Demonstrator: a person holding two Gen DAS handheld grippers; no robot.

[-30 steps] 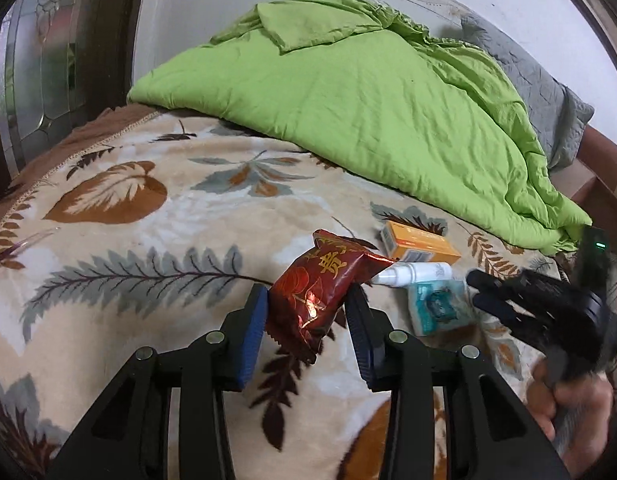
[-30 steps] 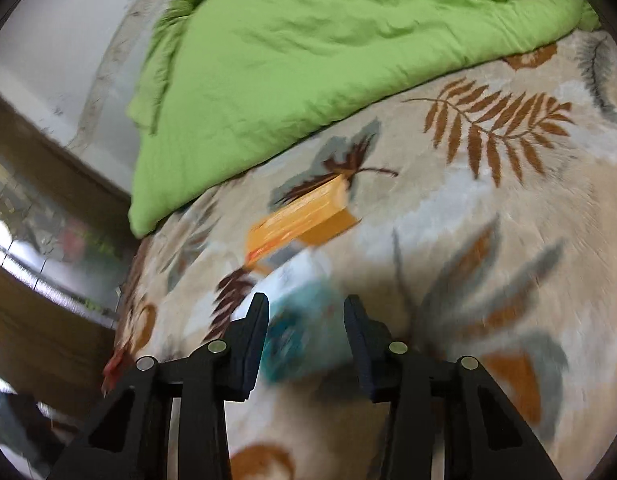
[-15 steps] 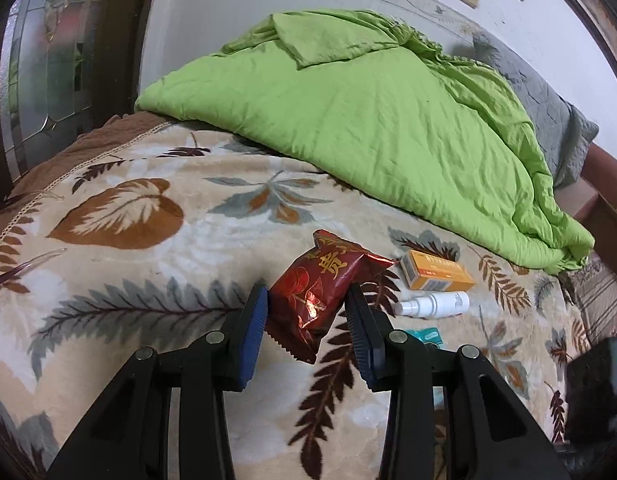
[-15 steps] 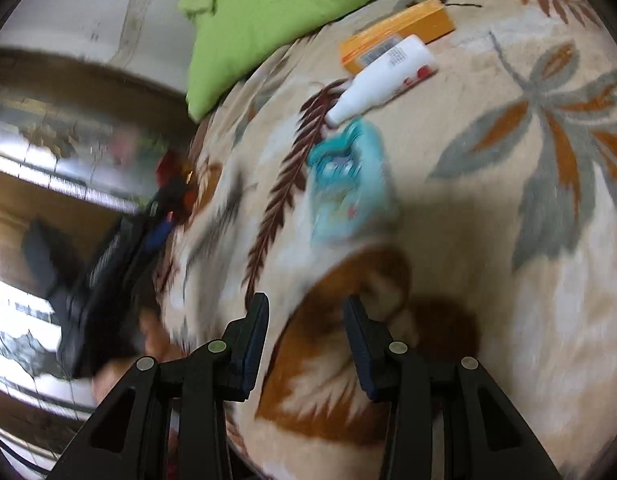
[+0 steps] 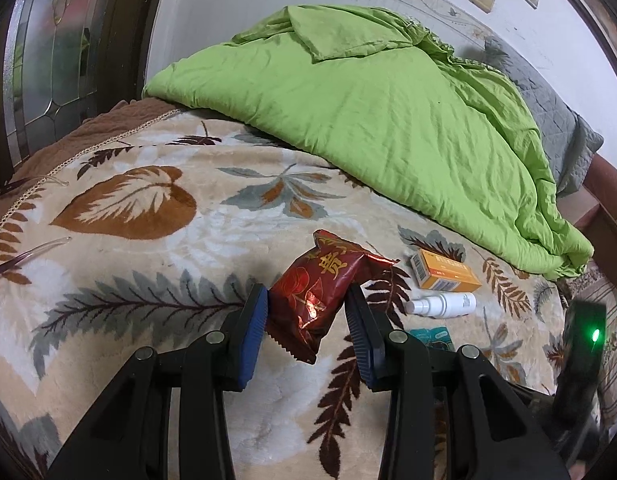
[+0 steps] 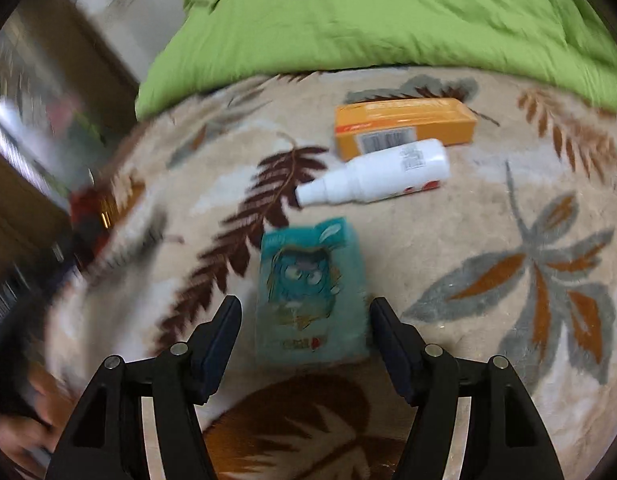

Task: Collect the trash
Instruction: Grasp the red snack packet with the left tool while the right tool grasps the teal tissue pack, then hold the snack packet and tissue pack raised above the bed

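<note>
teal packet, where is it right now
In the right wrist view the teal packet lies on the leaf blanket, just below the white spray bottle.

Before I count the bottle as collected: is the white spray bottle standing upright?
No, the white spray bottle lies on its side beside the orange box.

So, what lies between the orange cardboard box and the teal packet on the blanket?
The white spray bottle lies on its side between the orange box and the teal packet, as the right wrist view shows.
</note>
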